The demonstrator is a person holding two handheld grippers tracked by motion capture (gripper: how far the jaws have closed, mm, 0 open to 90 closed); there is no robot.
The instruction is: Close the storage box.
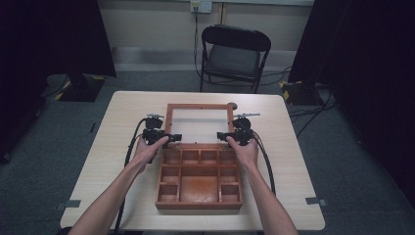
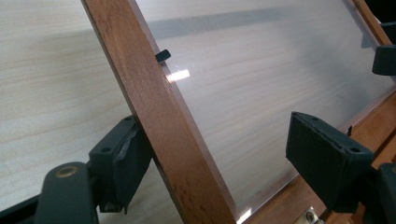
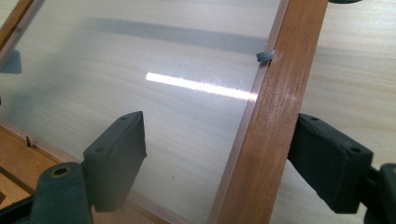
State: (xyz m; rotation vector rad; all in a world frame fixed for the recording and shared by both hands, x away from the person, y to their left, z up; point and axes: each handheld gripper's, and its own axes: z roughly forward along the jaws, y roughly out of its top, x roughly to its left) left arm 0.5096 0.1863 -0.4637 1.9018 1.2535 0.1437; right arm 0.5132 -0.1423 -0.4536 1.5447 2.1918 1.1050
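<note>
On the pale wooden table (image 1: 127, 112) sits a reddish-brown wooden organiser box (image 1: 199, 182) with small compartments, its clear-paned, wood-framed lid (image 1: 198, 123) swung open and lying flat beyond it. Both hands are in at the hinge end. The left gripper (image 1: 169, 137) straddles the lid's left rail (image 2: 163, 126): one black jaw sits against the rail's outer edge, the other hangs over the clear pane (image 2: 243, 93), well off the wood, so there's a gap and no clamp. Over to the right gripper (image 1: 224, 136), same story mirrored: one jaw is just beside the right rail (image 3: 266, 135), the other stands apart above the pane. Jaws parted on both sides, nothing pinched. A black folding chair (image 1: 235, 56) waits beyond the table.
</note>
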